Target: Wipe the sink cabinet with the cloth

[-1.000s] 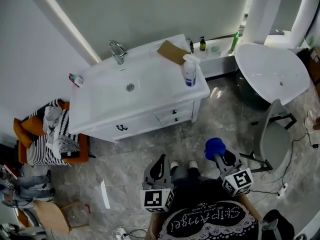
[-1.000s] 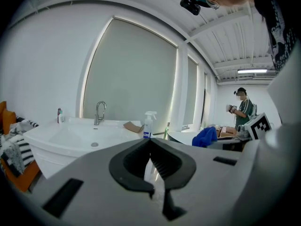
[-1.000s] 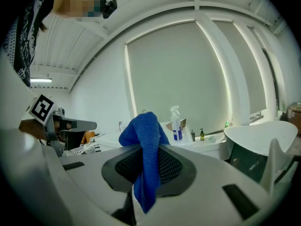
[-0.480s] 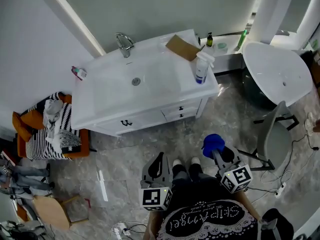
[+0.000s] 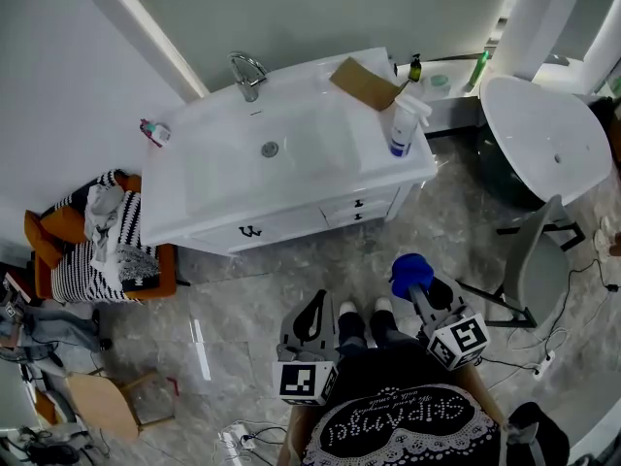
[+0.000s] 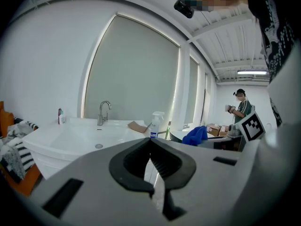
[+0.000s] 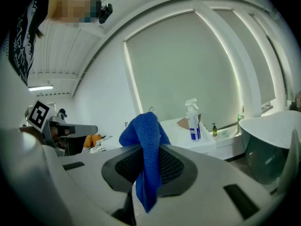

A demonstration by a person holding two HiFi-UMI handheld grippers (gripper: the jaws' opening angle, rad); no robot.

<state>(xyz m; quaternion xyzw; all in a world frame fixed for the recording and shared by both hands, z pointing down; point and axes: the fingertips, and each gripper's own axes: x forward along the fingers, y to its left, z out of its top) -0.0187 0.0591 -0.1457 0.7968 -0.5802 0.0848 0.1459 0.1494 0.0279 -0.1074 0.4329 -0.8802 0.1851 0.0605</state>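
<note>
- Clamped tight in the right gripper [image 7: 146, 171]: the blue microfibre cloth [image 7: 145, 126], one bunch poking up past the tips, a tail hanging below; carried ready to wipe, by the look of it
- Pressed together on nothing, the left gripper [image 6: 151, 147]; free, probably, to shift clutter
- Well apart from the white sink cabinet [image 5: 291, 229], with grey marble floor [image 5: 291, 289] between; no wiping contact yet
- On the cabinet top: white spray bottle with blue label [image 5: 402, 124] at the right edge; brown cardboard piece [image 5: 365, 83] at the back right corner; chrome tap [image 5: 248, 73] at the back edge; likely obstacles to a full sweep
- Hemming the cabinet in: orange seat heaped with striped fabric [image 5: 44, 246] against its left side; white bathtub [image 5: 543, 134] near its right
</note>
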